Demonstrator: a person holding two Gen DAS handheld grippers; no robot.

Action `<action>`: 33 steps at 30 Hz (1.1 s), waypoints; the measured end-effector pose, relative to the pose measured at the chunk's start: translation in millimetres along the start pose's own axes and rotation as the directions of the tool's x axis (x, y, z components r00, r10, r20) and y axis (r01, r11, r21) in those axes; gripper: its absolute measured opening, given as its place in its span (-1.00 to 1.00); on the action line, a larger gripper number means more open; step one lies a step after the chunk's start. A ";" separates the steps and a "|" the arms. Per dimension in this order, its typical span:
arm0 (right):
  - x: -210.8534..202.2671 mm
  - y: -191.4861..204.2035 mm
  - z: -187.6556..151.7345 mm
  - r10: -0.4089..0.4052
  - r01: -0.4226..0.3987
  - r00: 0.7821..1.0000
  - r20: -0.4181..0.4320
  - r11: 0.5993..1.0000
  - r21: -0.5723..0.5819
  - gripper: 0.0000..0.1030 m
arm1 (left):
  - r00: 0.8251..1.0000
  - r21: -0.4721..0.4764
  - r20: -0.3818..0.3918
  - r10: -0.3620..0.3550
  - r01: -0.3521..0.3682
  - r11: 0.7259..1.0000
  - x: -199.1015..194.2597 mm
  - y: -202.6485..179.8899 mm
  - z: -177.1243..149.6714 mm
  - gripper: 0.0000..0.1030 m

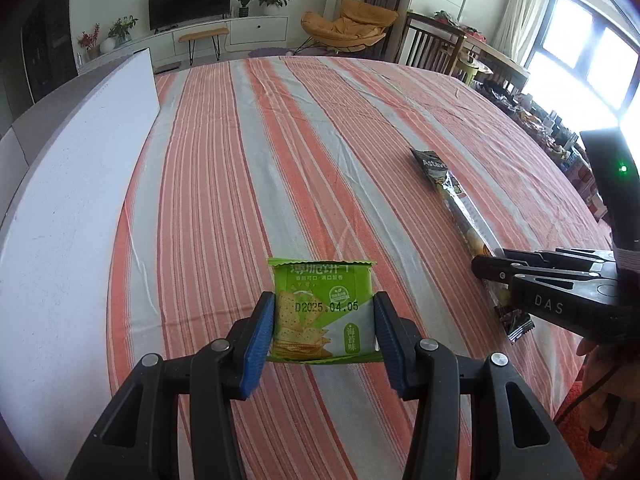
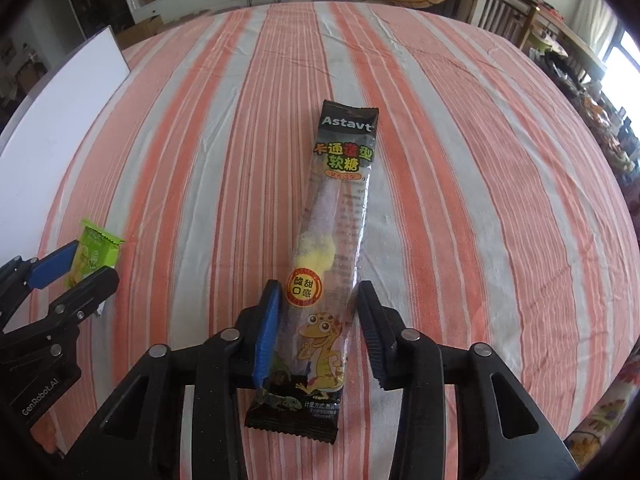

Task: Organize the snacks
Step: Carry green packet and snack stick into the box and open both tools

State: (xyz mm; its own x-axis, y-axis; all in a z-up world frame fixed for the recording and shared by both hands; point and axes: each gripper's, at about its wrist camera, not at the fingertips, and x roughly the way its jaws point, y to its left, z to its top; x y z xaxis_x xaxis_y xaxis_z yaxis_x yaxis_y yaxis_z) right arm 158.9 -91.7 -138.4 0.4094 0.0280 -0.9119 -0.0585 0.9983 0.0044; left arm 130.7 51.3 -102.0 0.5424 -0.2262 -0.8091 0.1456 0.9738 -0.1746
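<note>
While both snacks lie on the striped orange-and-grey tablecloth (image 1: 280, 140), the left gripper (image 1: 324, 328) pinches the green cracker packet (image 1: 320, 312) and the right gripper (image 2: 316, 328) closely brackets the long black gummy-candy packet (image 2: 336, 216), seemingly for sorting.

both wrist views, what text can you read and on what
"D2025.04.05" and "海苔味": green cracker packet between the left gripper fingers.
"Astavt", "卡通造型软糖", "酸甜口感": long gummy packet between the right gripper fingers.
"DAS": right gripper body.
"GenRobot.AI": left gripper body.
Fine print on both packets: too small.
</note>
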 end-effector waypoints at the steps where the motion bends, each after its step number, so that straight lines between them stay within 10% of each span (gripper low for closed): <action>1: -2.0 -3.4 -1.2 0.013 -0.013 1.000 -0.002 1.000 0.017 -0.55 | 1.000 -0.007 0.015 -0.020 0.020 1.000 -10.4 -0.8 -1.4 -0.06; 7: -34.6 -39.0 -20.8 0.260 -0.271 0.962 0.082 0.943 0.194 -0.67 | 0.985 -0.049 0.104 -0.141 0.147 0.988 -75.4 -0.1 -10.0 -0.06; 13: -58.4 -77.4 -39.3 0.527 -0.557 0.829 0.186 0.755 0.345 -0.67 | 0.951 -0.119 0.203 -0.233 0.261 0.958 -138.5 22.3 -12.9 -0.06; 17: -81.0 -60.7 -33.5 0.590 -0.622 0.782 0.201 0.713 0.323 -0.67 | 0.930 -0.182 0.252 -0.267 0.316 0.931 -177.4 55.5 -15.9 -0.06; 21: -121.5 -7.6 -14.7 0.658 -0.688 0.726 0.201 0.697 0.203 -0.67 | 0.929 -0.233 0.325 -0.180 0.263 0.936 -226.6 113.0 -14.3 -0.06; 28: -174.0 144.6 32.0 0.797 -0.799 0.596 0.099 0.601 -0.027 -0.67 | 0.939 -0.346 0.312 0.147 -0.031 0.938 -248.5 220.3 -14.1 -0.06; 33: -164.2 249.1 43.6 0.774 -0.759 0.632 0.051 0.630 -0.164 -0.49 | 0.919 -0.398 0.243 0.310 -0.197 0.896 -228.6 260.8 -27.9 -0.01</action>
State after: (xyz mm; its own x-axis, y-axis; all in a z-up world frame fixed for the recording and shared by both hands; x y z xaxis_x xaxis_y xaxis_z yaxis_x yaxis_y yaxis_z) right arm 116.8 154.6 30.4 0.2595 0.7926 -0.5518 -0.4966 0.5996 0.6276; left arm 21.5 357.5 21.7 0.7446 0.0881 -0.6616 -0.3055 0.9263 -0.2205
